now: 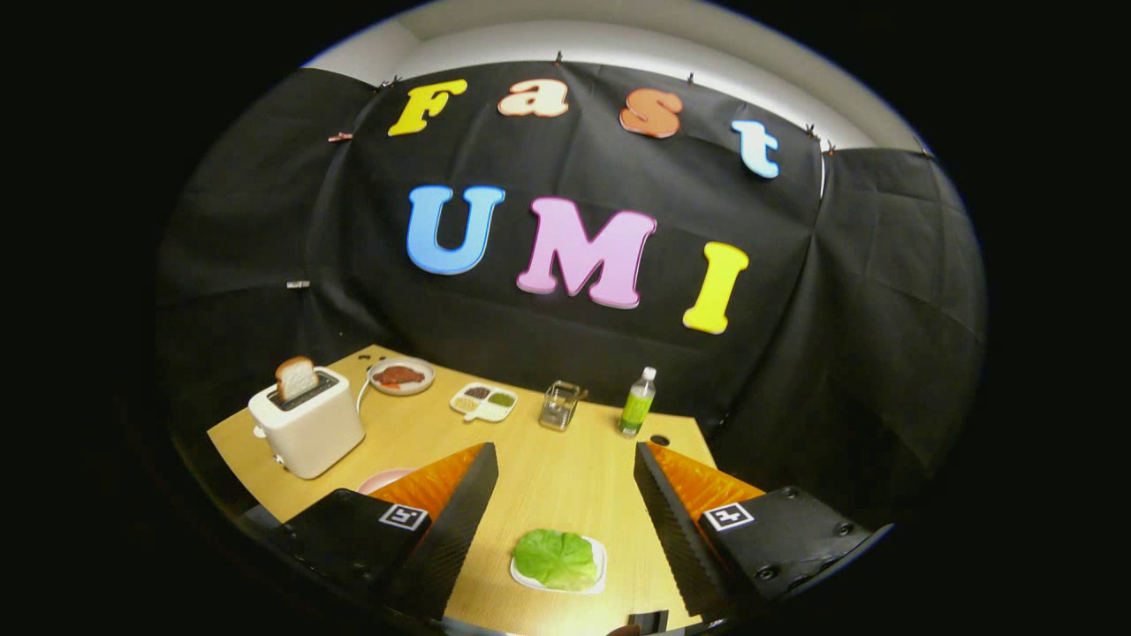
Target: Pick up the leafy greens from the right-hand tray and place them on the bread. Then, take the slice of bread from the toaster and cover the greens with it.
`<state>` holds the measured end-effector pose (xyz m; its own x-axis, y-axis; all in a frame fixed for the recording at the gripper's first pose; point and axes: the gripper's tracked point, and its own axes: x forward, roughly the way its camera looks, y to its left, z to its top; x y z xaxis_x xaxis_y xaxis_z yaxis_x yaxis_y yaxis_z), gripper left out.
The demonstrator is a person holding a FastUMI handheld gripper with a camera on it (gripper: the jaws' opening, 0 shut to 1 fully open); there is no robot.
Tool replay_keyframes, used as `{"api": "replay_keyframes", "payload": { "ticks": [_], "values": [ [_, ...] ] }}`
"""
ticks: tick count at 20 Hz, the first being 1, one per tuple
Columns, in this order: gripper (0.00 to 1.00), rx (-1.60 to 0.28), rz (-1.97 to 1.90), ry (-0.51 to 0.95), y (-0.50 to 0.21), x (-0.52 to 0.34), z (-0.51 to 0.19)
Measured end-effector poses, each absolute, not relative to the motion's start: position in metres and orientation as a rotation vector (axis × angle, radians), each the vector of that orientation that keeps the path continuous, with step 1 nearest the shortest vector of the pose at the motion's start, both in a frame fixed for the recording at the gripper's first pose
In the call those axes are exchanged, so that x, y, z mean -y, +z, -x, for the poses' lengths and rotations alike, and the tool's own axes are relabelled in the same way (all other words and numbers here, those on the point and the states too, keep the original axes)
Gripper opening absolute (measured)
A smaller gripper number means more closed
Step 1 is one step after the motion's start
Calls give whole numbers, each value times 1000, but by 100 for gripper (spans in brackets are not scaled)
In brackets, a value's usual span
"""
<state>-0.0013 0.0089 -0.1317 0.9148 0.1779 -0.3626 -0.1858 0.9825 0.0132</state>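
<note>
Gripper view looks down the length of a wooden bench (548,468) toward the black cloth wall of the booth. The tool (565,468) hangs above the bench with its two fingers spread wide apart and nothing held between them.

Low between the fingers, near their base, the leafy greens (555,558) lie on a small white tray (601,565). The leaf covers most of the tray and overhangs its left side. Neither finger touches the greens or the tray; bare bench shows on both sides.

Beyond the left finger stands a white toaster (307,428), at the left side of the bench. A slice of bread (295,378) sticks upright out of its slot. Just ahead of the left finger, partly hidden behind it, the rim of a pink plate (382,480) shows; what lies on it cannot be told.

Farther back, near the wall, a round plate (401,376) carries something reddish brown. To its right sits a white divided dish (484,402) with small dark and green portions in its compartments. Next comes a clear glass container (561,405), and then a green bottle (637,403) with a white cap, standing upright. A small dark round hole (659,440) marks the bench just right of the bottle's foot.
</note>
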Motion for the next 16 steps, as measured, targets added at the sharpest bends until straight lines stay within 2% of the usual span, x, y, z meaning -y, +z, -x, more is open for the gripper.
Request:
{"api": "replay_keyframes", "payload": {
  "ticks": [4,8,16],
  "values": [
    [97,-601,2,269,-224,-14,10],
    [96,-754,35,318,-302,-9,12],
    [93,-967,39,433,-404,-10,-3]
  ]
}}
